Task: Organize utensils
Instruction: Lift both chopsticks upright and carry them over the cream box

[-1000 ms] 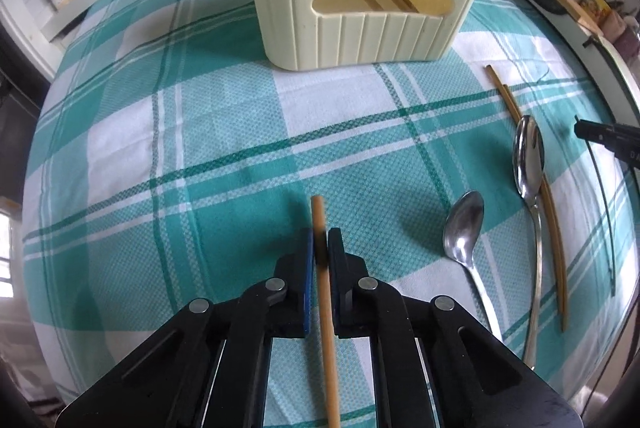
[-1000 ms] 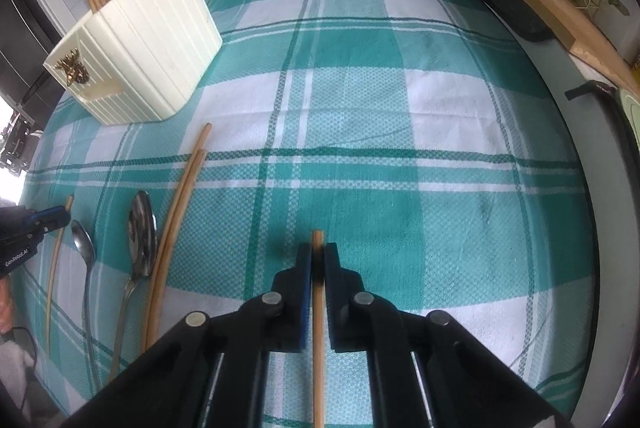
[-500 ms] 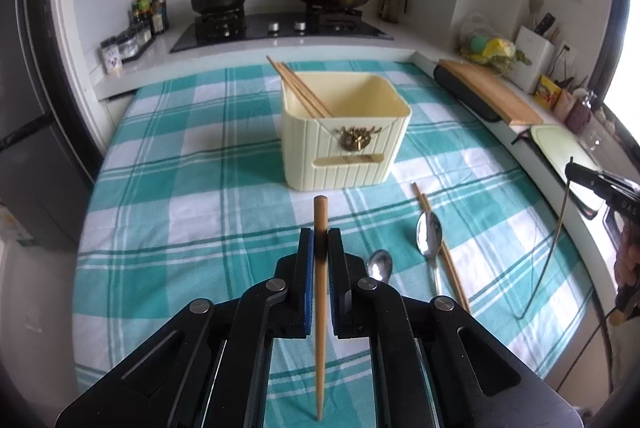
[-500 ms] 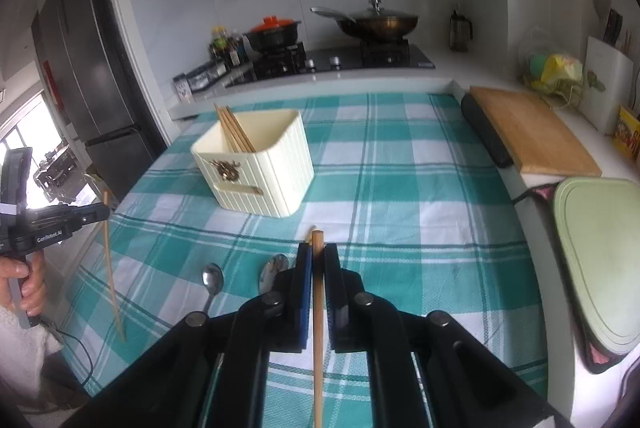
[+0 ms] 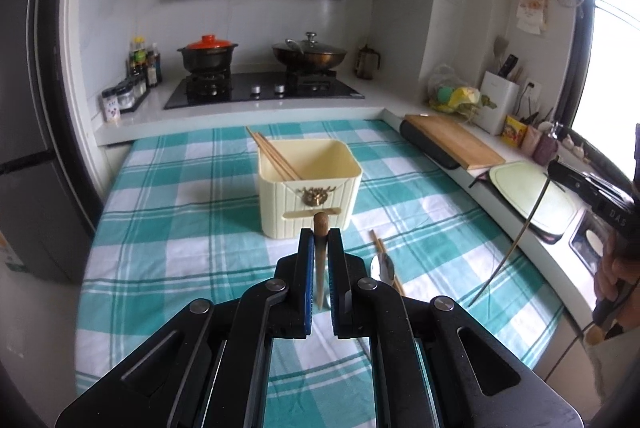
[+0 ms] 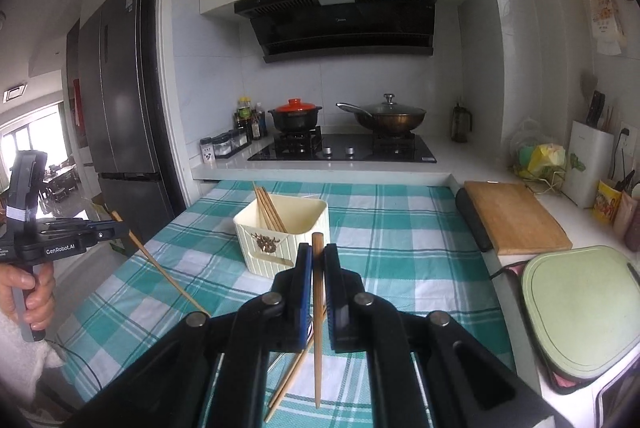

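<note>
Two chopsticks are up in the air, one in each pair of tongs. The left tongs are clamped on a chopstick that stands nearly upright between the blue pads, its blunt top poking just above the fingertips and its thin end hanging below them. The right tongs are pinched on the other chopstick the same way, top end up, point down over the cloth. This upright hold probably suits a drop, point first, into the holder, the cream box that serves here as landmark.

The holder stands on the checked tabletop, beyond both tongs and below them. In the left view its front face lies directly behind the held stick; in the right view it sits just beyond and slightly left of the tongs. Several chopsticks already lean in its left rear corner, so that looks like the place for these two.

In front of the holder, on the cloth, a spoon and more chopsticks lie flat, still to be gathered. Behind the holder runs the stove with a red-lidded pot. To the holder's right lies a wooden board on the counter.
</note>
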The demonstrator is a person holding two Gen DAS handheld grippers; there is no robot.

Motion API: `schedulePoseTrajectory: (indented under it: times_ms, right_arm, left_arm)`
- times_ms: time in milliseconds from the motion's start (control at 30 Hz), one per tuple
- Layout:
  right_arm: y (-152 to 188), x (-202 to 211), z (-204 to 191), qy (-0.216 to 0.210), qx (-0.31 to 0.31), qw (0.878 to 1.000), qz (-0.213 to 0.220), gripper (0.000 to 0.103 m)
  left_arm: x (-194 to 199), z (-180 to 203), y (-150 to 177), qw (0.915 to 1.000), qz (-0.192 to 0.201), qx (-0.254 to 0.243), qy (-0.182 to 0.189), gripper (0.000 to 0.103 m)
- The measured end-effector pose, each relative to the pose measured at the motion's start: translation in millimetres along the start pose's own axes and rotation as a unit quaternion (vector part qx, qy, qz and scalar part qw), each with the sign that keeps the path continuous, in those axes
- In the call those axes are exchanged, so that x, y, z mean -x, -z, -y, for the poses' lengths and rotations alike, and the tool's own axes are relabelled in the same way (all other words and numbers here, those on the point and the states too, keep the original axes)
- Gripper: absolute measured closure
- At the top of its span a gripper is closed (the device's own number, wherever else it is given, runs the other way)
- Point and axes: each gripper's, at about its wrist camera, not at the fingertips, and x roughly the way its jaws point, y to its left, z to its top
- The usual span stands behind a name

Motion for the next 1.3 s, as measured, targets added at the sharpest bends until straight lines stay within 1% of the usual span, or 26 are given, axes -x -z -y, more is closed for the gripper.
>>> schedulePoseTrajectory:
  times_ms: [233, 433, 767, 1000, 1133, 1300]
  right_arm:
    - [-3, 3, -6, -0.004, -0.003, 1.0, 0.013, 0.097]
    - [-5, -3, -15, -0.012, 0.002, 1.0, 0.009, 0.097]
    - [-11, -20, -27, -0.022, 0.01, 1.0, -0.001, 0.097]
    - [-18, -28, -36, -0.027, 0.027, 0.999, -0.004, 0.097]
    - [-22, -36, -40, -0.029, 0.038, 0.999, -0.011, 0.097]
    - [-26, -46, -42, -0.034, 0.039, 0.999, -0.015, 0.097]
  left_arm:
    - [13, -7, -1, 0.9999, 0.013, 0.01, 0.002, 0.099]
    - [20, -10, -4, 0.9998, 0.02, 0.006, -0.003, 0.099]
    - [28, -22, -11, 0.9992, 0.036, 0.017, 0.004, 0.099]
    - [24, -28, -20, 0.9992, 0.037, 0.018, 0.001, 0.099]
    - [21, -32, -24, 0.9993, 0.034, 0.013, -0.008, 0.099]
    - [18, -39, -29, 0.9993, 0.03, 0.015, -0.013, 0.099]
